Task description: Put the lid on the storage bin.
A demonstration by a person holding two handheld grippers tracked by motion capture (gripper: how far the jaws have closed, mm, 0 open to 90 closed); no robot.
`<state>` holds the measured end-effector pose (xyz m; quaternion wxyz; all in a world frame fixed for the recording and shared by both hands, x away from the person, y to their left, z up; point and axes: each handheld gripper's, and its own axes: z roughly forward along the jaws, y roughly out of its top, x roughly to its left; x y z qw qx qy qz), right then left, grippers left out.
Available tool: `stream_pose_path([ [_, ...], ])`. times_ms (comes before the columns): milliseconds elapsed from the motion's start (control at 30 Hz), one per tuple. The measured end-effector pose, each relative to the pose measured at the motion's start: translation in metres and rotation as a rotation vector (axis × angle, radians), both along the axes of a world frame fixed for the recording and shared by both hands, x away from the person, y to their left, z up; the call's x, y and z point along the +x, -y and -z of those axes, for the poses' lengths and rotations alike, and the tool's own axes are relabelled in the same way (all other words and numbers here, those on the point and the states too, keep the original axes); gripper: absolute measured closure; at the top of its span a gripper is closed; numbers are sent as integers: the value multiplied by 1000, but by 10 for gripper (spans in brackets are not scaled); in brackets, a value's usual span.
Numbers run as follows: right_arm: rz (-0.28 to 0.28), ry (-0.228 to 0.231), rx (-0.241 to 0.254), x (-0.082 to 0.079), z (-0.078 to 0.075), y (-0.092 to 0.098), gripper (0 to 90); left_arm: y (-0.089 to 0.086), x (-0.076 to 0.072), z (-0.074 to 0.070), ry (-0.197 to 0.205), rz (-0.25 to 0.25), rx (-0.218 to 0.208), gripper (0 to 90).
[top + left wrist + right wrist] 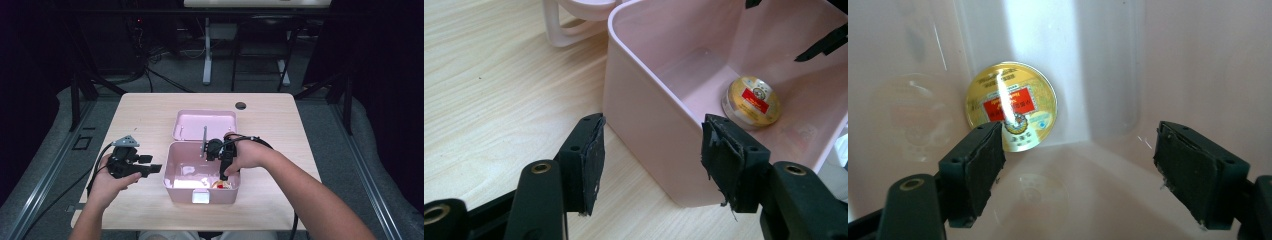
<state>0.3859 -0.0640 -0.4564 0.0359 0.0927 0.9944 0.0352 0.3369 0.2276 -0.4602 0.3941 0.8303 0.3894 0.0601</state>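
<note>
The right gripper [223, 176] hangs inside the pink box [170, 170], pointing down toward its floor, and its jaws stand wide apart with nothing between them. In the right gripper view the round gold tin [1011, 105] with a red label lies beyond the tip of that view's left-hand jaw, leaning where the floor meets the wall, near a corner of the box; it is off to one side of the gap, not centred in it, and I cannot tell for certain whether that jaw tip touches it or only stands in front of it. The left gripper [150, 168] waits outside the box, just beside its left wall, its jaws also spread wide and holding nothing; in the left gripper view the near corner of the box sits between and beyond the two pads, and the tin shows past the right-hand jaw, on the floor of the box. The lid [205, 123] lies behind the box on the table [145, 115], so the box is already open and the reach into it is made. What seems left is to centre the open jaws on the tin, close on it and lift it out; no grip exists yet.
</note>
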Motion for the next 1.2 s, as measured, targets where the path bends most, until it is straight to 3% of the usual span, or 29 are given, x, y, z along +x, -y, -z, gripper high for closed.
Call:
stream_pose_path([
  [633,55,36,20,1,-32,15,223,3,-1,0,11,-11,15,424],
  [1200,102,54,34,9,-44,31,241,8,-1,0,17,-5,34,396],
])
